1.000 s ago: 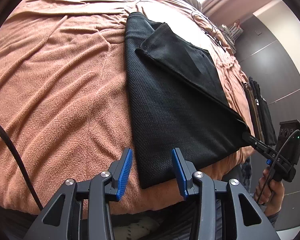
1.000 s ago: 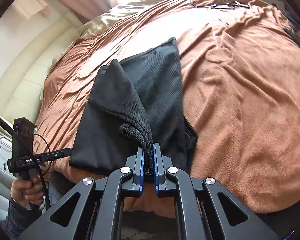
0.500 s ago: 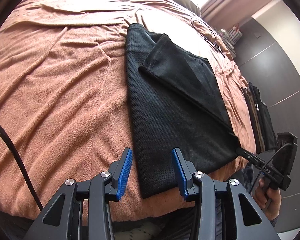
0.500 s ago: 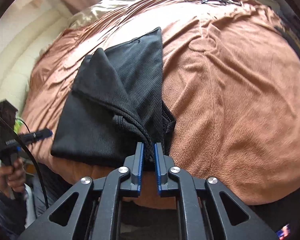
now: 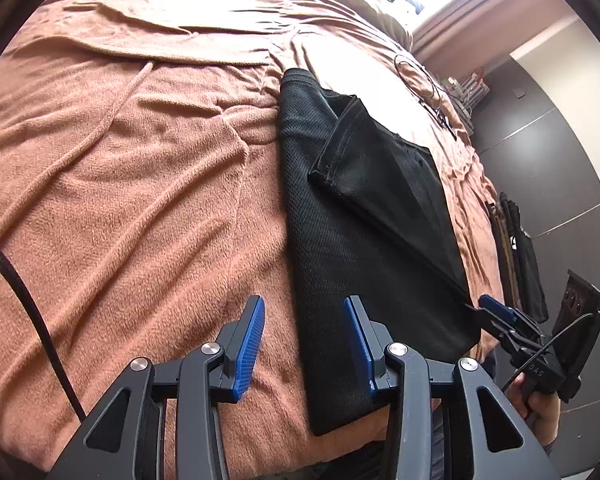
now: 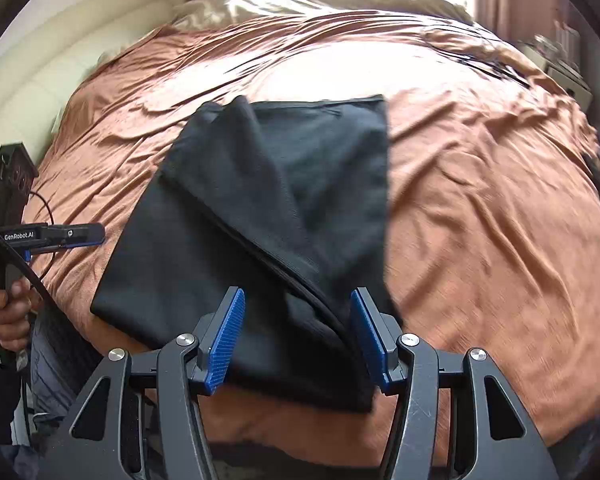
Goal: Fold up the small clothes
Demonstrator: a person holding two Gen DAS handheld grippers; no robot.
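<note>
Black mesh garment (image 6: 260, 240) lies partly folded on the brown terry-covered bed (image 5: 140, 200), near its front edge. Both claws are released: left claw (image 5: 304, 340) straddles its near left edge, right claw (image 6: 298, 336) hovers over its near corner.
</note>
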